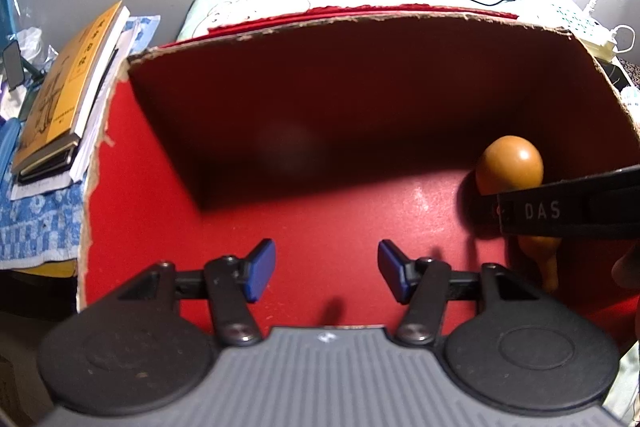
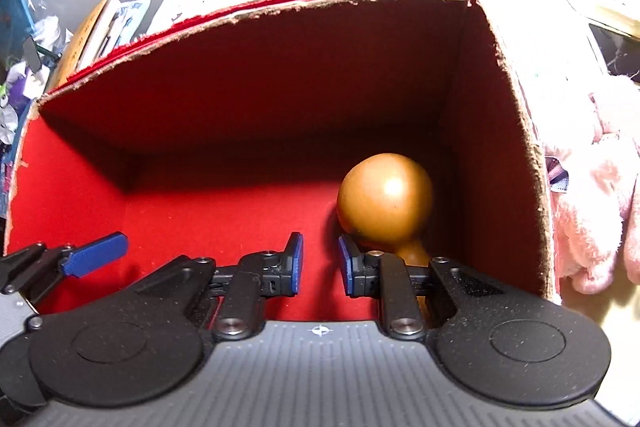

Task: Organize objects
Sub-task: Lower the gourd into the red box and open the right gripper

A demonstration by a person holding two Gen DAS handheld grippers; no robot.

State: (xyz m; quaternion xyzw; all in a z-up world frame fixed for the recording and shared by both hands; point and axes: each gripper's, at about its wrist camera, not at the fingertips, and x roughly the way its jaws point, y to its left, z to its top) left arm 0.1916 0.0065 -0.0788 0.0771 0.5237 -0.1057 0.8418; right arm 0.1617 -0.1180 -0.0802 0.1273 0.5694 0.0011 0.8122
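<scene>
A brown gourd (image 2: 384, 203) is seen lying on the floor of the red box (image 2: 248, 99), close to the box's right wall, its round bulb toward the far wall and its narrow neck toward the near side. The right gripper (image 2: 320, 263) is poised inside the box just beside the gourd's neck; its jaws are parted with a narrow gap and nothing is held between them. The left gripper (image 1: 326, 269) hangs over the middle of the box floor, left of the gourd, spread wide and empty. The gourd appears to be already placed, so the step is judged to be a clean withdrawal. The right gripper is best lifted straight up, clear of the neck, so the smooth gourd is not nudged into rolling and the torn cardboard rim is not caught.
</scene>
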